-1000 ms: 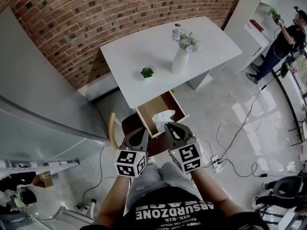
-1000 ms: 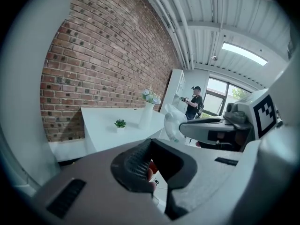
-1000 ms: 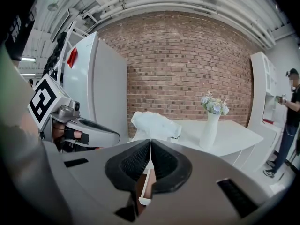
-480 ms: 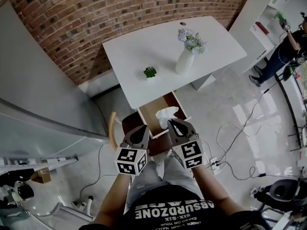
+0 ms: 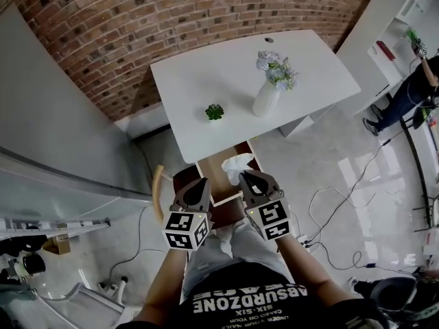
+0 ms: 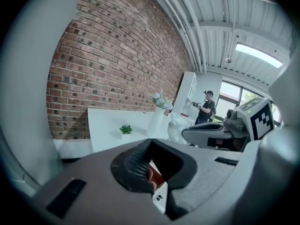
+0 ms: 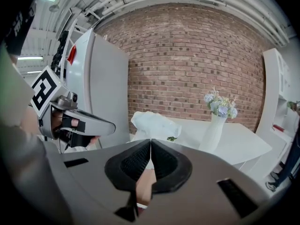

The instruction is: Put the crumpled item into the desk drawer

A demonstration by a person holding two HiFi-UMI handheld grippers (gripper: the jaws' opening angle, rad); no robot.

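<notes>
The crumpled item (image 5: 238, 163) is a white wad of paper. My right gripper (image 5: 245, 177) is shut on its lower edge and holds it just above the open desk drawer (image 5: 214, 172), whose brown wooden bottom shows under the white desk (image 5: 226, 88). In the right gripper view the wad (image 7: 152, 123) rises above the shut right gripper (image 7: 150, 142). My left gripper (image 5: 202, 184) hovers beside it at the drawer's left front corner, jaws together on nothing, as the left gripper view confirms for the left gripper (image 6: 150, 142).
A white vase of flowers (image 5: 266, 98) and a small green plant (image 5: 215, 112) stand on the desk. A wooden chair back (image 5: 159, 184) is left of the drawer. Cables (image 5: 336, 197) lie on the floor at right. A person (image 5: 411, 88) stands far right. A brick wall backs the desk.
The head view has shifted slightly, so the desk sits a little further right. Both grippers and the wad stay over the open drawer, almost unmoved relative to it.
</notes>
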